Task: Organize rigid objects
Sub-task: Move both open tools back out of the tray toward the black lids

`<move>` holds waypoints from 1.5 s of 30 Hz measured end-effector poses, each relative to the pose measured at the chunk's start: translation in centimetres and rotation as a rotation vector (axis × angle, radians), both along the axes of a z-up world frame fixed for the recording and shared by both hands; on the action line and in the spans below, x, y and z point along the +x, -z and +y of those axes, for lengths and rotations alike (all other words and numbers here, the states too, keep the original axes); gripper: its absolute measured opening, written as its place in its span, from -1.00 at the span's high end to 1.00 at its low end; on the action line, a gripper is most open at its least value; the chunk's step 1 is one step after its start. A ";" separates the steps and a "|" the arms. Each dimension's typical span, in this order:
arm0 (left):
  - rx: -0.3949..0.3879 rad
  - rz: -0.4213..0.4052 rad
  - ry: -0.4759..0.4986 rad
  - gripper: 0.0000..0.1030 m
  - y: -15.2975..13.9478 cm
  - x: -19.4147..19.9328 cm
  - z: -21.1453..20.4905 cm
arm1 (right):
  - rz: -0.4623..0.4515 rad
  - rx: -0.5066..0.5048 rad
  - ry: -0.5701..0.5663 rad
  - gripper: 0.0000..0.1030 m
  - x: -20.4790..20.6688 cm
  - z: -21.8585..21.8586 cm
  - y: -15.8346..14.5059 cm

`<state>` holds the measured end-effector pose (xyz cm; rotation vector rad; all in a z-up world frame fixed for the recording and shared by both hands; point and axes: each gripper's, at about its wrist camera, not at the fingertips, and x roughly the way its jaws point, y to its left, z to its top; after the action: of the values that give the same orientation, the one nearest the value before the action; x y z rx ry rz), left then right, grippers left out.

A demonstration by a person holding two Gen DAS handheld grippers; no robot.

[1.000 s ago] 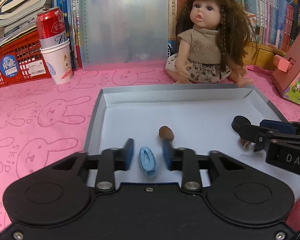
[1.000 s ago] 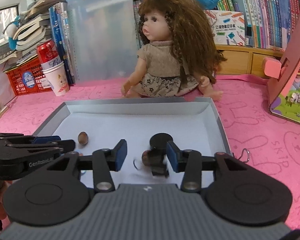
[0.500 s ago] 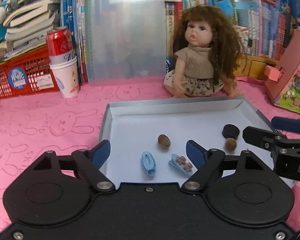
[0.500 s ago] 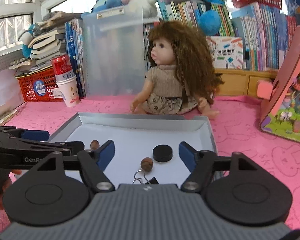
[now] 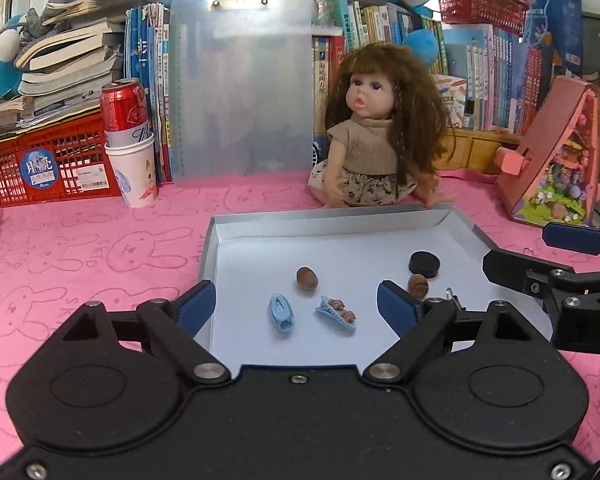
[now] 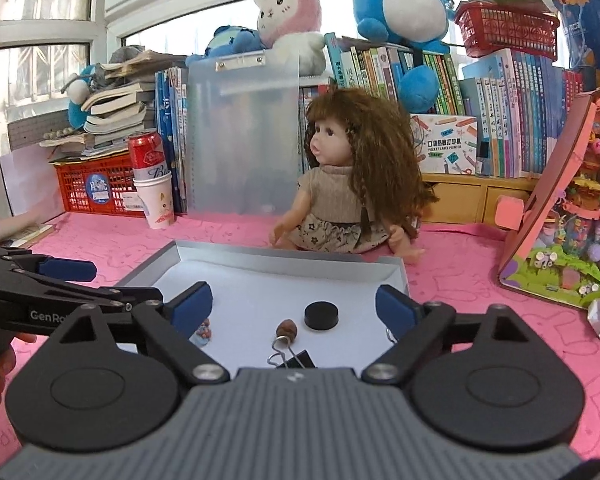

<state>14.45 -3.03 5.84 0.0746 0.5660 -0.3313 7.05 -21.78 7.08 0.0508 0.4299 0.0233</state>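
Pink cloth (image 5: 80, 248), tray (image 5: 380, 216) | left gripper (image 5: 296, 308) just opened wide, empty | right gripper (image 6: 294, 306) just opened wide, empty

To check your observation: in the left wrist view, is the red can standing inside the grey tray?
No, the red can sits in a paper cup beyond the grey tray.

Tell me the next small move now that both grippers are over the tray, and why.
Probably lift both clear and look for another loose piece. The left gripper and right gripper have just been opening and hold nothing; the hair clips, nuts, black disc and binder clip already lie in the tray.
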 end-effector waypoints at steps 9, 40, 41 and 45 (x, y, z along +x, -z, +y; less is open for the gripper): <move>-0.025 -0.005 0.026 -0.69 -0.2 -2.5 1.0 | -0.011 -0.003 -0.012 -0.88 -2.3 -0.3 0.2; -0.037 0.006 0.084 -0.69 1.5 -10.0 4.0 | 0.014 0.000 -0.135 -0.90 -10.0 0.0 2.5; -0.038 0.013 0.090 -0.69 1.6 -10.2 4.0 | 0.024 -0.001 -0.148 -0.90 -10.1 0.0 2.7; -0.033 0.025 0.115 -0.69 2.3 -10.9 4.0 | 0.050 -0.028 -0.177 -0.90 -10.6 0.5 3.4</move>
<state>3.51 0.94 3.55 0.0718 0.5824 -0.4539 -3.53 -21.28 3.72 -0.0150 0.4833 0.1908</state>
